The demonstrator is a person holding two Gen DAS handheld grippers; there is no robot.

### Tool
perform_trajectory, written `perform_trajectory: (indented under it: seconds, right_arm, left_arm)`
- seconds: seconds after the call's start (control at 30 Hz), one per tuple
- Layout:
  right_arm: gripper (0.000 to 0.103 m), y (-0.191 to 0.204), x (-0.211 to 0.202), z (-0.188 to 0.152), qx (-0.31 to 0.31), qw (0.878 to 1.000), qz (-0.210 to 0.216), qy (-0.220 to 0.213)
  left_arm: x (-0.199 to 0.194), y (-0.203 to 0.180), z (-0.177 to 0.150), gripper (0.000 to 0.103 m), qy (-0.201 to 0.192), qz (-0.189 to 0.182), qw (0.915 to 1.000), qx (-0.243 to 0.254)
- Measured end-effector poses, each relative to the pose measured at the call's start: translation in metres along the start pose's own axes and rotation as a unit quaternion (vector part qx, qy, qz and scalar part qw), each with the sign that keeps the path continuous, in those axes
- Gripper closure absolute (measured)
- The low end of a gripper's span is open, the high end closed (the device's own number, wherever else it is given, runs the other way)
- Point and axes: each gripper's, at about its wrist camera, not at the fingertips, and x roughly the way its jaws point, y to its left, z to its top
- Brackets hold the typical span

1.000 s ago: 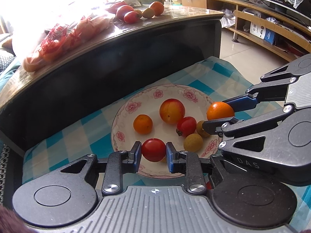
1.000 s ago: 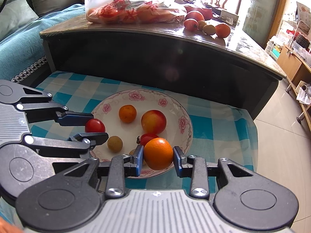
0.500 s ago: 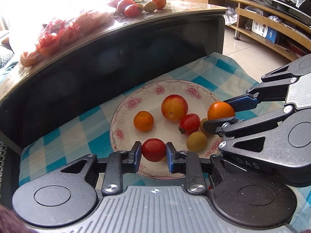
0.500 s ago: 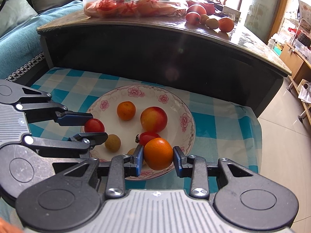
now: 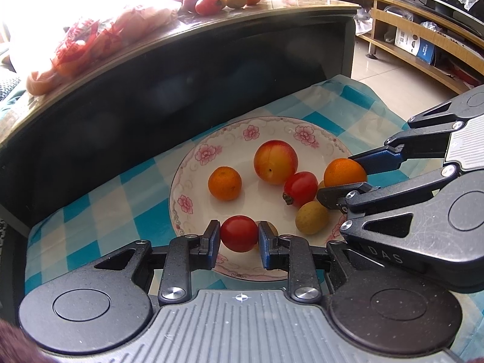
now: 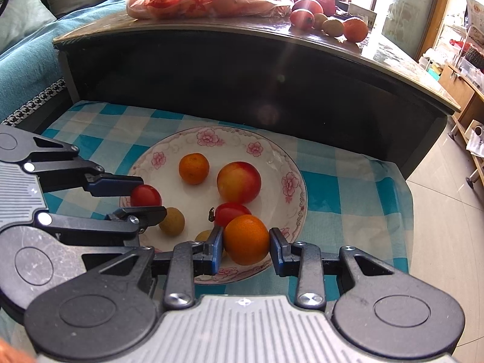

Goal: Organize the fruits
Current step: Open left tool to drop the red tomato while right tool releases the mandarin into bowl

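Observation:
A floral plate [image 5: 193,178] [image 6: 290,163] sits on a blue checked cloth [image 5: 90,211]. My left gripper [image 5: 239,234] is shut on a red cherry tomato [image 5: 239,233] [image 6: 145,195] above the plate's near rim. My right gripper [image 6: 246,240] is shut on an orange [image 6: 246,239] [image 5: 345,171] above the plate's right edge. On the plate lie a small orange [image 5: 224,183], a peach [image 5: 275,161], a second tomato [image 5: 301,188] and a longan [image 5: 311,217]. Another longan [image 6: 203,236] is partly hidden behind my right fingers.
A dark curved table [image 5: 151,90] rises right behind the plate. On its top are a bag of red produce [image 6: 196,0] and several loose fruits [image 6: 329,22]. A wooden shelf unit [image 5: 423,30] stands at the far right over tiled floor.
Both grippers have lifted slightly with their fruits and drawn back a little; the tabletop now sits lower in view. The fruits on the plate have not moved.

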Motion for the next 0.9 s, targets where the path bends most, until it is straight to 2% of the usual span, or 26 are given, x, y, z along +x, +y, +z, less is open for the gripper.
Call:
perform_trajectory:
  seconds: [0.9]
  right_arm:
    - [0.066, -0.0065, 0.0104, 0.0028, 0.018, 1.0, 0.005, 0.001]
  left_arm:
    - [0.0077, 0.0056, 0.0067, 0.069, -0.001, -0.007, 0.9997, -0.025]
